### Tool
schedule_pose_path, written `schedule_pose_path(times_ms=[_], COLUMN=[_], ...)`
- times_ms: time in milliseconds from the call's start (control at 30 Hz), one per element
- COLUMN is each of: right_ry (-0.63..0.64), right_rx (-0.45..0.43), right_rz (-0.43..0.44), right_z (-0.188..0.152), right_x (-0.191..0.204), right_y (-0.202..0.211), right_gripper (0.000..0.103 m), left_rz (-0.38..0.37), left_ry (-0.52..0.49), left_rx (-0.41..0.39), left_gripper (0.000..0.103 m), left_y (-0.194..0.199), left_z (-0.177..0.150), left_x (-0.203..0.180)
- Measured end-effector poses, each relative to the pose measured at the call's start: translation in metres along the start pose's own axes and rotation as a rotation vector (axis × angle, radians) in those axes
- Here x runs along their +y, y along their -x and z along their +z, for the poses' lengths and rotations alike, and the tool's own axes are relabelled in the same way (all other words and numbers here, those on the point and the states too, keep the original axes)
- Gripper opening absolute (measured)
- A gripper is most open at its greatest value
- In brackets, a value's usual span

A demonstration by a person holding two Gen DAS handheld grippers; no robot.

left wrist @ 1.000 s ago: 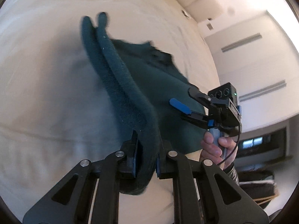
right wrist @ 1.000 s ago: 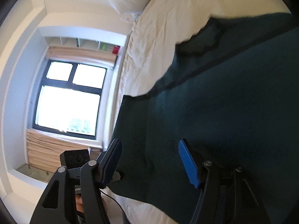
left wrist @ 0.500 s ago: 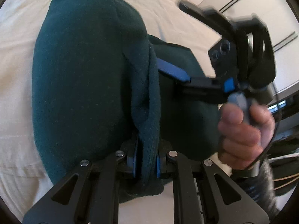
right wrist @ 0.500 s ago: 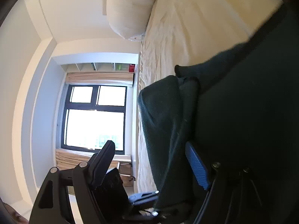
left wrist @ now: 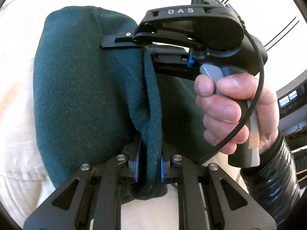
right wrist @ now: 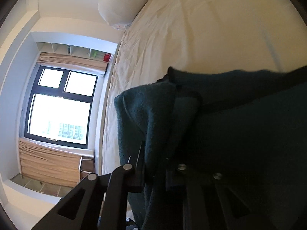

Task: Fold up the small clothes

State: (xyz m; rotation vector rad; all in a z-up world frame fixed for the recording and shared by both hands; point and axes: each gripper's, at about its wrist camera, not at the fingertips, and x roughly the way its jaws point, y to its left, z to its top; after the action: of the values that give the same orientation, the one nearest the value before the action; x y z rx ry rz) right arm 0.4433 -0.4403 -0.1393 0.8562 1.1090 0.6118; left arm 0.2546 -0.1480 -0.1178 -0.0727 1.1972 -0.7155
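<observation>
Left claw (left wrist: 148, 167) pinching teal garment (left wrist: 80, 88), right claw (right wrist: 155, 172) clamped on it, cream bed (right wrist: 201, 28)

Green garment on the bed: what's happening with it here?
A person holding a gripper in each hand is folding a dark green fleece garment on a cream bed sheet. The left gripper is shut on a bunched edge of the fabric. The right gripper also appears shut on a fold, with cloth draped between its fingers. One half looks folded over; the fold is mid-way, not yet laid flat.
</observation>
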Motion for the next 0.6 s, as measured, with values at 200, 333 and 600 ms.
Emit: schedule_pose_path(times_ms=[200,333,600], right_ry=[0.008,-0.033,-0.155], right_rx=[-0.023,-0.053,-0.093], right_rz=[-0.048,-0.069,-0.022], right_z=[0.007,0.010,-0.004], right_x=[-0.014,-0.038,-0.093], right_y=[0.046,0.081,0.103], right_gripper=[0.014,0.014,0.022], left_rz=[-0.062,-0.087,-0.159], left_ry=[-0.041,-0.093,-0.091], left_rx=[-0.003,-0.007,0.029], left_gripper=[0.012,0.013,0.063], left_y=[0.000,-0.011,-0.002], left_z=[0.002,0.009,-0.019], left_x=[-0.026,-0.054,-0.047])
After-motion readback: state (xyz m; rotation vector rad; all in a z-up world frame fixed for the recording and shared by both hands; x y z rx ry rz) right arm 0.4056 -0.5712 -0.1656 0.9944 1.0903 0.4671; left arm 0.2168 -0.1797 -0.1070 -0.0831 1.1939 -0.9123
